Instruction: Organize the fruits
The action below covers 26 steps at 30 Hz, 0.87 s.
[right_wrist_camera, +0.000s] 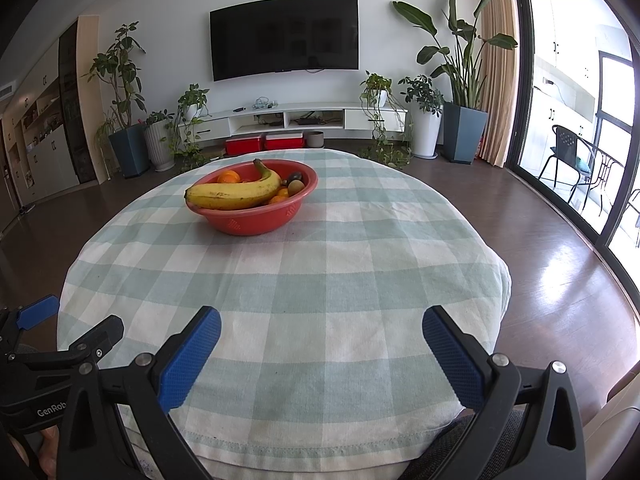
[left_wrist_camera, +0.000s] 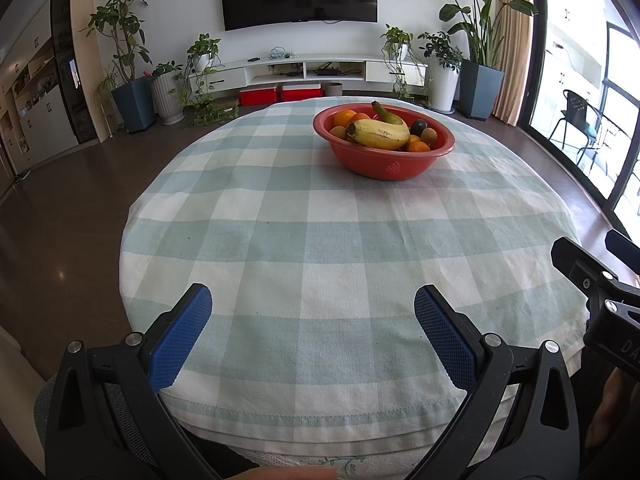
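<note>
A red bowl (left_wrist_camera: 400, 162) (right_wrist_camera: 256, 222) stands on the far half of the round table. In it lie a yellow banana (left_wrist_camera: 380, 133) (right_wrist_camera: 234, 195), oranges (left_wrist_camera: 345, 117) (right_wrist_camera: 229, 177), a dark plum (left_wrist_camera: 419, 125) and small greenish-brown fruits (left_wrist_camera: 429, 135) (right_wrist_camera: 297, 187). My left gripper (left_wrist_camera: 313, 312) hangs open over the near table edge, nothing between its blue pads. My right gripper (right_wrist_camera: 321, 334) is open too, also near the front edge, far from the bowl. Each gripper shows at the edge of the other's view: the right gripper (left_wrist_camera: 592, 276) and the left gripper (right_wrist_camera: 60, 328).
A green-and-white checked cloth (left_wrist_camera: 320, 248) (right_wrist_camera: 320, 264) covers the table. Beyond it are dark wooden floor, a TV (right_wrist_camera: 284, 36), a low white cabinet (right_wrist_camera: 296, 118), red boxes (right_wrist_camera: 264, 143) and potted plants. Glass doors (right_wrist_camera: 580, 112) are at the right.
</note>
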Tool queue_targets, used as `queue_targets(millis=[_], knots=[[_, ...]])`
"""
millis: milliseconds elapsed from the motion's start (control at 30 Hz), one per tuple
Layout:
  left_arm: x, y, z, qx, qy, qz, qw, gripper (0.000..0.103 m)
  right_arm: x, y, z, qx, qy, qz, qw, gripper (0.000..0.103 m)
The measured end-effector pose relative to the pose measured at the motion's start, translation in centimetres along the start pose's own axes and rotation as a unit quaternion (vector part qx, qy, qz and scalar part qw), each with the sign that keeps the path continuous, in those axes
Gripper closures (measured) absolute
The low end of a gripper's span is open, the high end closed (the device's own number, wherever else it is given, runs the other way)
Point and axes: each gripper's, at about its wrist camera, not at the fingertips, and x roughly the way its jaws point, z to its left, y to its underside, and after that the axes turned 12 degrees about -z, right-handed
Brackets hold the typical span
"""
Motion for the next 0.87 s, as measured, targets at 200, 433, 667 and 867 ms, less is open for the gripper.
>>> queue_targets(millis=[200, 433, 667, 867], knots=[[-0.01, -0.01, 0.01, 0.000, 0.000, 0.000, 1.0000, 0.000, -0.06, -0.07, 0.00, 0.000, 0.000, 0.000, 1.000, 0.000], [0.06, 0.04, 0.06, -0.002, 0.001, 0.001, 1.0000, 0.000, -0.15, -0.12, 0.01, 0.000, 0.000, 0.001, 1.000, 0.000], [0.04, 0.49, -0.05, -0.003, -0.003, -0.003, 1.0000, 0.000, -0.18, -0.23, 0.00, 0.000, 0.000, 0.001, 1.000, 0.000], [0.01, 0.68, 0.07, -0.008, -0.003, -0.005, 0.9999, 0.000, -0.22, -0.29, -0.01, 0.000, 0.000, 0.002, 1.000, 0.000]])
